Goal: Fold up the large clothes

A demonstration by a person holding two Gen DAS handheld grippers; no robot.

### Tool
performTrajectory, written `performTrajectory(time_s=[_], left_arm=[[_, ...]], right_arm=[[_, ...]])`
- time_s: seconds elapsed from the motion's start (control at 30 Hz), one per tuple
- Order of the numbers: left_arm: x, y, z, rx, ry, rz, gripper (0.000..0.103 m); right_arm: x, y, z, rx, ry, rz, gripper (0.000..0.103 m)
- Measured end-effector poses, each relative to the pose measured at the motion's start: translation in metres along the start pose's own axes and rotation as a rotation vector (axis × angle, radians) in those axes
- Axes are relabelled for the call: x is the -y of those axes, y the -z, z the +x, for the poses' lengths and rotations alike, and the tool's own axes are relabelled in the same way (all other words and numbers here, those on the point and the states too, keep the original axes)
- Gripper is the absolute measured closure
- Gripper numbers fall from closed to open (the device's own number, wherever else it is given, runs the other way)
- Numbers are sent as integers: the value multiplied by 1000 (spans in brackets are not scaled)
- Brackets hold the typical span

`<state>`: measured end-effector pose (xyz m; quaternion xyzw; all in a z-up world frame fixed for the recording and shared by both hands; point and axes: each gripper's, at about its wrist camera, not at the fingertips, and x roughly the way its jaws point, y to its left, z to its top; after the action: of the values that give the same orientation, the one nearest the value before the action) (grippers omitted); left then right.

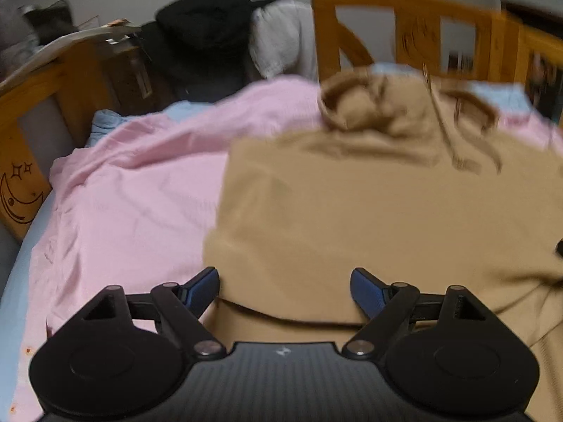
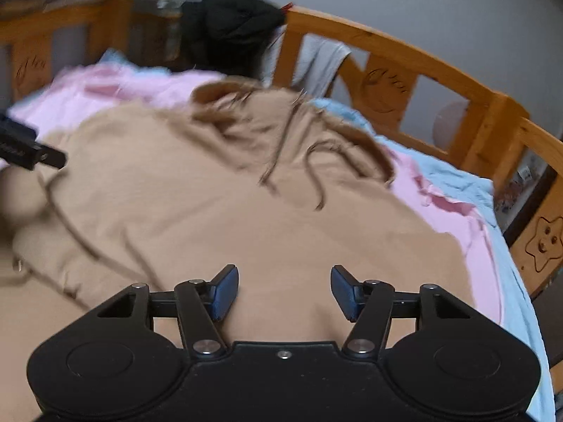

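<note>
A tan hoodie (image 1: 369, 211) lies spread on the bed, its hood and drawstrings at the far end; it also fills the right wrist view (image 2: 228, 211). My left gripper (image 1: 285, 290) is open and empty, just above the hoodie's near left part, by a folded edge. My right gripper (image 2: 284, 290) is open and empty above the hoodie's near right part. The left gripper's black body (image 2: 28, 149) shows at the left edge of the right wrist view.
A pink sheet (image 1: 133, 193) and a light blue sheet (image 2: 457, 183) lie under the hoodie. A wooden bed rail (image 2: 404, 66) runs around the far and right sides. Dark clothes (image 1: 200, 35) are piled on the rail at the back.
</note>
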<state>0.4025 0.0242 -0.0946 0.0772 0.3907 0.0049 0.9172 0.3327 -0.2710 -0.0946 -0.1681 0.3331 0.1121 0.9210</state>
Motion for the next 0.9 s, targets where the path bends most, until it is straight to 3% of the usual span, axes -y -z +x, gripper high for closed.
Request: performTrajectory(time_s=[0.1,0.13,0.23,0.37,0.43,0.63,0.9], left_arm=[[11,8,11,-3,-45,62,12],[11,9,13,2,-47,64,12],[2,7,7,-6,-25,8,11],[-12,8,-18,23,33,-50,5],[-15,7,-32,33,58,-55,1],[-12,9,-53,50,186,-29,1],[7,15,-47,67,298,46,1]], right_arm=[[-8,18,17,-51,25,-30,37],[-8,23,19,-29,28,-27,34],[-2,22,13,-14,17,0,34],[14,18,-11,30,-4,59,18],[18,17,-18,21,-22,72,16],[23,12,-49,-25,-3,175,3],[12,11,-82,-148,82,328,2]])
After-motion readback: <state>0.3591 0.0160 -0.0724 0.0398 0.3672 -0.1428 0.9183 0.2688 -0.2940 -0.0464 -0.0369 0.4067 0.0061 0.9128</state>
